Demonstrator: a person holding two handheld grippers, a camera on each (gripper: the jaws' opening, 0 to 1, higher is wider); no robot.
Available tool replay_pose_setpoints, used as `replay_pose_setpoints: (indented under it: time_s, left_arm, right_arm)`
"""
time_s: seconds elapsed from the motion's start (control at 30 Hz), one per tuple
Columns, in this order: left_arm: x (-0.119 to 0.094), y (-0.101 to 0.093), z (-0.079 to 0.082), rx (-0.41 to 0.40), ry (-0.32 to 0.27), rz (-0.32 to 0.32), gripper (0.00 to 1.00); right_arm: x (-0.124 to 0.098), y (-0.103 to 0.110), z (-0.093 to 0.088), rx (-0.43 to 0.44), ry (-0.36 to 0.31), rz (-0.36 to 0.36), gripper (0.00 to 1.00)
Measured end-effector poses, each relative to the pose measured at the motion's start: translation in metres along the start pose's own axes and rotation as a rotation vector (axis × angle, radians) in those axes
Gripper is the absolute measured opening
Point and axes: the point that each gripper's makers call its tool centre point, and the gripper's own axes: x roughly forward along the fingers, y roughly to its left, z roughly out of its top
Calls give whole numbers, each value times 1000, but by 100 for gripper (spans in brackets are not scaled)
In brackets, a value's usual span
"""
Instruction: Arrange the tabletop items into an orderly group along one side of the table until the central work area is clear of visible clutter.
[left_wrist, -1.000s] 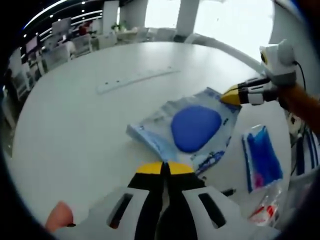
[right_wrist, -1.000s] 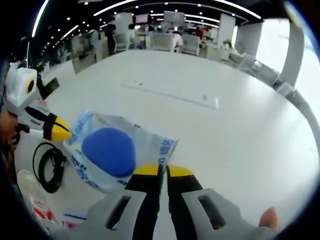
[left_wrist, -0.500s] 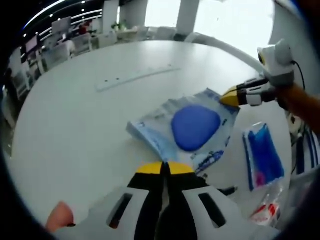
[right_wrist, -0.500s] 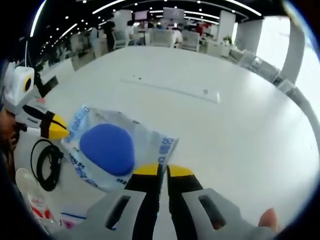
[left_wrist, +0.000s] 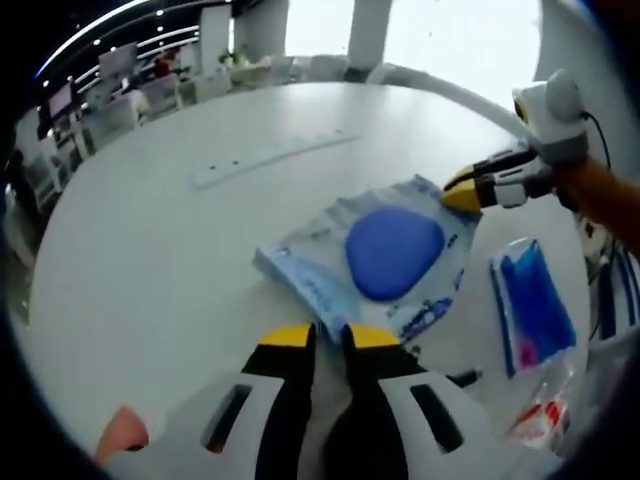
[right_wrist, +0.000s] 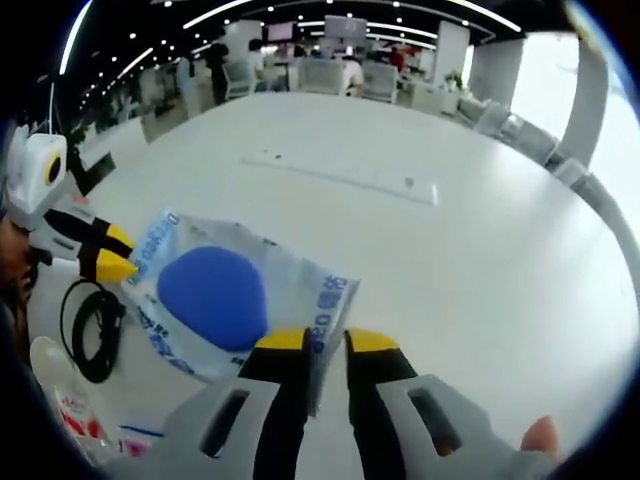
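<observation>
**Both grippers let go of the packet**

Earlier clamped, left gripper (left_wrist: 331, 336) and right gripper (right_wrist: 326, 343) now show narrowly parted jaws. The blue sponge packet (left_wrist: 385, 258) lies flat on the tabletop (left_wrist: 160, 250), beside a blue sachet (left_wrist: 532, 312).

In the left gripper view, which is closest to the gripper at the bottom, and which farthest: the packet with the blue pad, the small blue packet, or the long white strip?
1. Packet with the blue pad, just ahead of the left gripper.
2. Small blue packet, off to the right.
3. Long white strip, far across the table.
</observation>
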Motion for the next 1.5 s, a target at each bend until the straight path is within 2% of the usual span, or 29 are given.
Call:
replay_pose_setpoints:
  time_s: [0.27, 0.63, 1.07, 1.5]
  left_arm:
    - [-2, 5, 3, 5, -15, 28, 28]
    - [-14, 13, 7, -2, -45, 55, 35]
    - [-31, 16, 13, -4, -80, 66, 35]
    - [-54, 8, 21, 17, -120, 64, 37]
  right_arm:
    - [-3, -2, 0, 13, -6, -10, 20]
    - [-11, 1, 11, 11, -46, -15, 27]
    - [-26, 3, 23, -3, -91, -20, 30]
    - [-51, 9, 37, -34, -145, -20, 32]
